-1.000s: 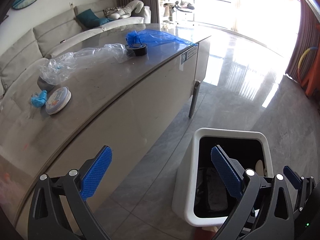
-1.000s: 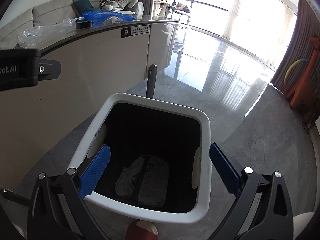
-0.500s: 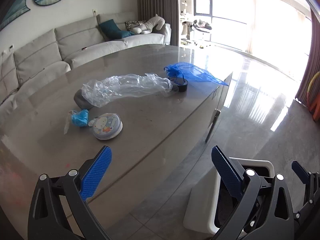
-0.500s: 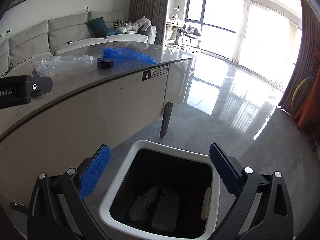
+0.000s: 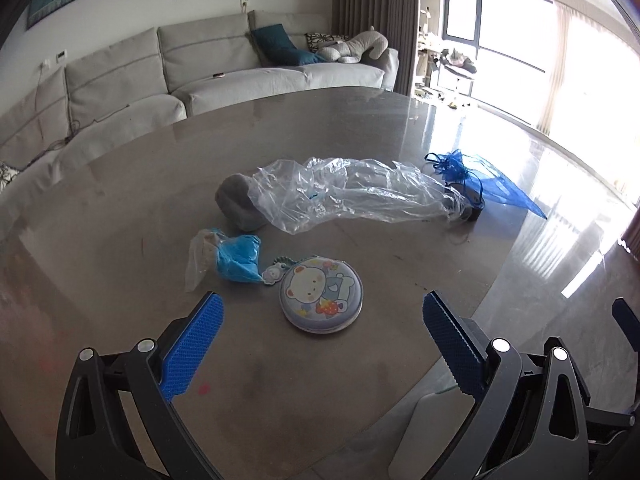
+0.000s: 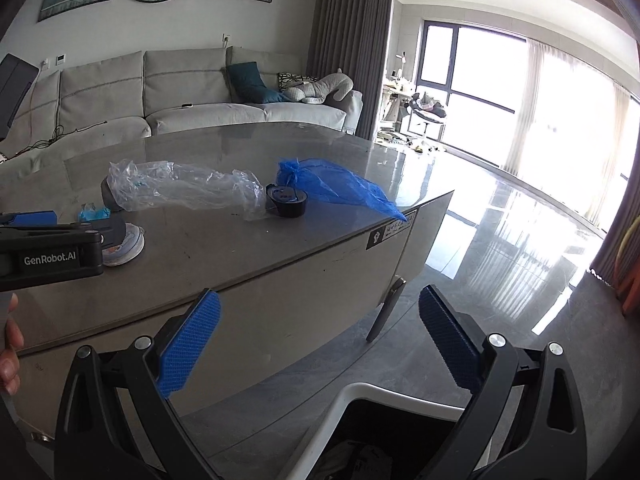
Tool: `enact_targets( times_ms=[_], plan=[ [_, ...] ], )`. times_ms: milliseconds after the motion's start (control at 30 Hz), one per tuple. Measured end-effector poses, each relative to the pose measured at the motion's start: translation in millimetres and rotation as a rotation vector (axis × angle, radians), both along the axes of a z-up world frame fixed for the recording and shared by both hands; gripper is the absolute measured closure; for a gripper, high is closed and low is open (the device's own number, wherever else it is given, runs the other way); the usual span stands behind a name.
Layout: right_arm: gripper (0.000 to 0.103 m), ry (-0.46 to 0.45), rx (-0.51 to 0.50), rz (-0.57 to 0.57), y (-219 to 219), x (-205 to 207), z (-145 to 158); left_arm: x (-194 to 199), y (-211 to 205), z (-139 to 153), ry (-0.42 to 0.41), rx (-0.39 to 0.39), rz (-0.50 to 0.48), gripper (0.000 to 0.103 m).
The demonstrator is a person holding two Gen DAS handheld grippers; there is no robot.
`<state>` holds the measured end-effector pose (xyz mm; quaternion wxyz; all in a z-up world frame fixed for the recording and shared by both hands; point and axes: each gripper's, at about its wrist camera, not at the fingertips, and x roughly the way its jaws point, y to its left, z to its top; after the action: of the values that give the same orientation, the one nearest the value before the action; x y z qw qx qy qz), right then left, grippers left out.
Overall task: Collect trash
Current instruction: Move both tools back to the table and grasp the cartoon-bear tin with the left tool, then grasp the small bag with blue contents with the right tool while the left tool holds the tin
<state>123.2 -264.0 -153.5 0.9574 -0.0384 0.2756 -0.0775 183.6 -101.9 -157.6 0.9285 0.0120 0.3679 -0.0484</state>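
Two grippers, both empty with jaws spread: the left gripper (image 5: pixel 322 344) hovers over the table (image 5: pixel 120 208) near its front edge, the right gripper (image 6: pixel 318 340) off that edge above the white bin (image 6: pixel 360 394). Advised: reach past the cartoon tin (image 5: pixel 321 304) to the crumpled blue wrapper (image 5: pixel 236 258) just beyond, pinching its bunched middle; farther along the table lie the clear plastic bag (image 5: pixel 352 196), then the blue bag (image 5: pixel 496 184).

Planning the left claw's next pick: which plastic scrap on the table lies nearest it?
The small crumpled blue bag beside the round tin; the others lie farther back.
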Motion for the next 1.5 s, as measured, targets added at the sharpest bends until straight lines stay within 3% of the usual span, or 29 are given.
enact_targets(
  times_ms=[300,433,633,733,800,833,867,1200,1500],
  plan=[
    [0.004,0.012,0.013,0.062,7.9,34.5,-12.7,38.8,2.9,-35.9,0.113,-0.009,0.055,0.005],
    [0.004,0.020,0.040,0.075,9.8,43.0,-19.0,44.6,1.0,-42.2,0.100,0.036,0.067,0.005],
    [0.004,0.013,0.034,0.078,16.7,48.1,-23.0,45.2,1.9,-46.7,0.080,0.034,0.080,0.005],
    [0.004,0.011,0.035,0.078,16.8,46.7,-22.9,40.7,-0.2,-46.6,0.069,0.032,0.071,0.011],
    [0.004,0.013,0.037,0.076,15.8,45.8,-23.3,36.6,-2.2,-44.2,0.051,0.031,0.051,0.028],
    [0.004,0.014,0.038,0.073,17.3,45.6,-24.5,35.1,-4.4,-42.9,0.043,0.030,0.037,0.043],
    [0.004,0.016,0.038,0.072,17.2,45.2,-24.7,34.2,-6.6,-42.4,0.040,0.038,0.033,0.047],
    [0.004,0.006,0.049,0.068,13.6,42.3,-19.9,30.7,-4.4,-38.7,0.037,0.026,0.020,0.048],
    [0.004,-0.033,0.070,0.115,34.2,46.8,-4.3,16.2,9.2,-5.0,-0.034,0.038,0.043,0.048]
  ],
)
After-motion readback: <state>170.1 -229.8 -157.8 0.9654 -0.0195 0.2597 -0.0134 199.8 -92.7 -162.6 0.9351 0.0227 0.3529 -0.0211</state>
